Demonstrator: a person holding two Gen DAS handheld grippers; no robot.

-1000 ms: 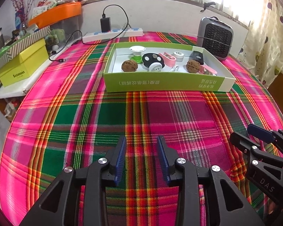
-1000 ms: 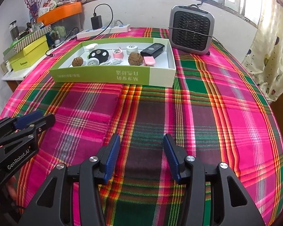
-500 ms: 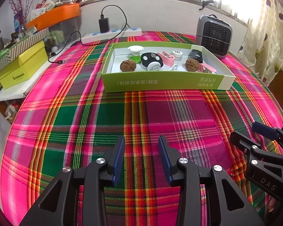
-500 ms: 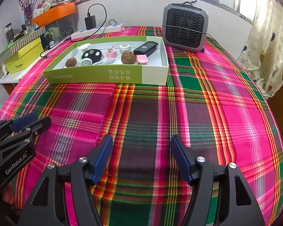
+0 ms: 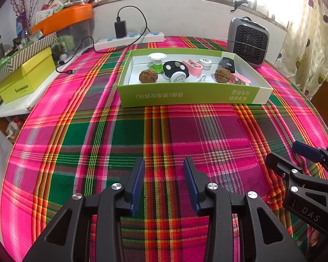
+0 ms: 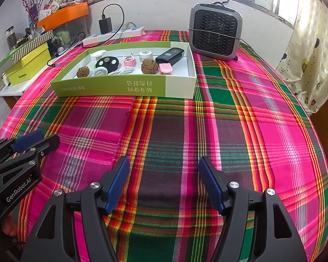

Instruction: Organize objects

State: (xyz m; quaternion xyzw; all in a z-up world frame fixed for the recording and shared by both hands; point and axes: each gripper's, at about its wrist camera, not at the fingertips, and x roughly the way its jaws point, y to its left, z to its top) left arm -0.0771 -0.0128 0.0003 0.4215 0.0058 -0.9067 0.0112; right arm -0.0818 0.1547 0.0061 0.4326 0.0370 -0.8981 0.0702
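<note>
Bright pink and green checked cloth (image 5: 164,131) covers the bench. Nearest, the left gripper (image 5: 164,181) has its ridged blue jaws spread, with nothing between them. The right gripper (image 6: 164,181) has jaws still opening, wide and empty. Farther back sits a flat green cardboard box (image 6: 111,88), well apart from both. Inside lie two bumpy brown walnuts (image 5: 148,76), a black spotted thing (image 5: 175,67) and pink clips (image 6: 165,67); its front wall hides some bits. Behind stands a grey heater (image 6: 215,33).
</note>
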